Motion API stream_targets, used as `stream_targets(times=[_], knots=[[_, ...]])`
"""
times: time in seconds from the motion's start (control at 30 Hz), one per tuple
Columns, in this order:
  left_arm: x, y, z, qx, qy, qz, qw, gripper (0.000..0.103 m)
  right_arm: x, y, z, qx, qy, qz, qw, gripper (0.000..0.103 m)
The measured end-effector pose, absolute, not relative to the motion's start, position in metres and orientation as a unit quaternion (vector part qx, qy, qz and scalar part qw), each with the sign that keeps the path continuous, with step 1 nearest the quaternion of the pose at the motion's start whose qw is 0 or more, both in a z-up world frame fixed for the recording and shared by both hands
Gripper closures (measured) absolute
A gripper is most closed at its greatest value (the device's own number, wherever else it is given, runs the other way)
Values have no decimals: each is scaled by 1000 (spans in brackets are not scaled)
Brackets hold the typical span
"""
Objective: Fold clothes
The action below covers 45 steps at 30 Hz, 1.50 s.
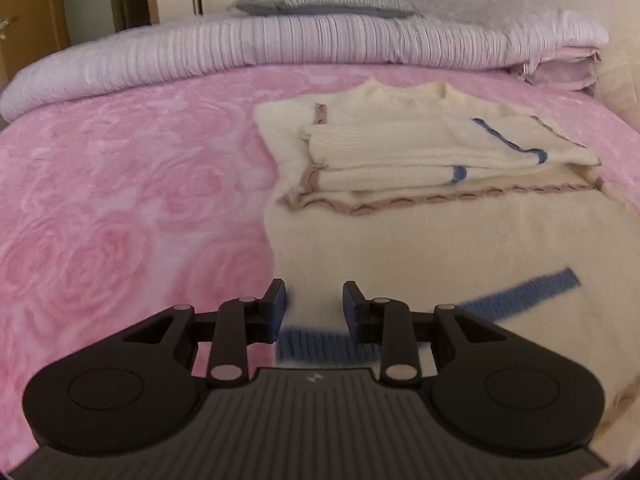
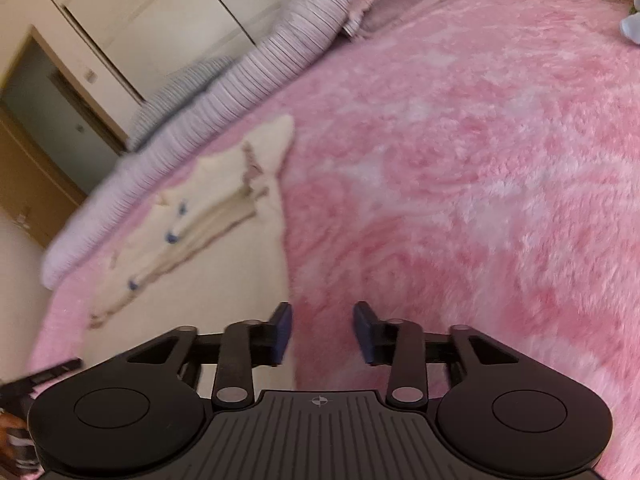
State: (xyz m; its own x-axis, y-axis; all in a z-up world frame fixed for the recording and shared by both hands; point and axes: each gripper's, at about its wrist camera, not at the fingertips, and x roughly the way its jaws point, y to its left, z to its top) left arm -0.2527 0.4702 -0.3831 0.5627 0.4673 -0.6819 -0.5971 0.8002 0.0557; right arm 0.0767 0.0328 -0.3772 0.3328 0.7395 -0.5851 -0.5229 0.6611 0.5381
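The right gripper (image 2: 322,332) hangs with its jaws parted and nothing between them, above the edge where a cream sweater (image 2: 224,280) meets the pink blanket (image 2: 460,160). The sweater, with small blue marks and a brownish trim, lies spread to the left. A ribbed lilac quilt (image 2: 256,68) runs behind it.

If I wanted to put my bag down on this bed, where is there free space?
The pink blanket is bare on a wide patch left of the cream sweater, up to the rolled lilac quilt. On the sweater's other side, the pink blanket is bare too. The middle is taken: the sweater lies there partly folded, with the left gripper and right gripper over its near corners.
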Motion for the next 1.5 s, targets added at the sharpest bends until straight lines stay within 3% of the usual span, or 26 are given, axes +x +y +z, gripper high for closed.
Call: stream_targets(times=[0.13,0.4,0.6,0.77,0.9,0.93,0.97,1.03,1.3,1.5], knots=[[-298,445,-378,-119,358,307,874,75,38,18,-372,128,413,402,807,63],[-411,416,-374,-302,306,329,841,66,-33,-19,-364,153,455,375,793,62],[-428,393,-372,-328,297,322,837,66,-46,-26,-365,173,459,357,795,62],[-439,380,-380,-364,288,302,833,66,-43,-45,-382,257,467,352,769,62],[-436,377,-384,-374,281,289,835,71,-40,-49,-389,294,473,362,748,63],[-435,380,-385,-385,275,283,834,83,-38,-45,-389,289,475,370,744,63],[-434,382,-387,-397,270,277,833,95,-38,-41,-388,277,477,375,745,67],[-434,387,-387,-413,264,272,828,97,-37,-32,-383,245,481,374,754,95],[-463,369,-367,-335,255,273,865,97,-64,-50,-365,206,453,378,781,97],[-465,362,-372,-305,303,283,857,93,-85,-54,-373,153,441,371,803,95]])
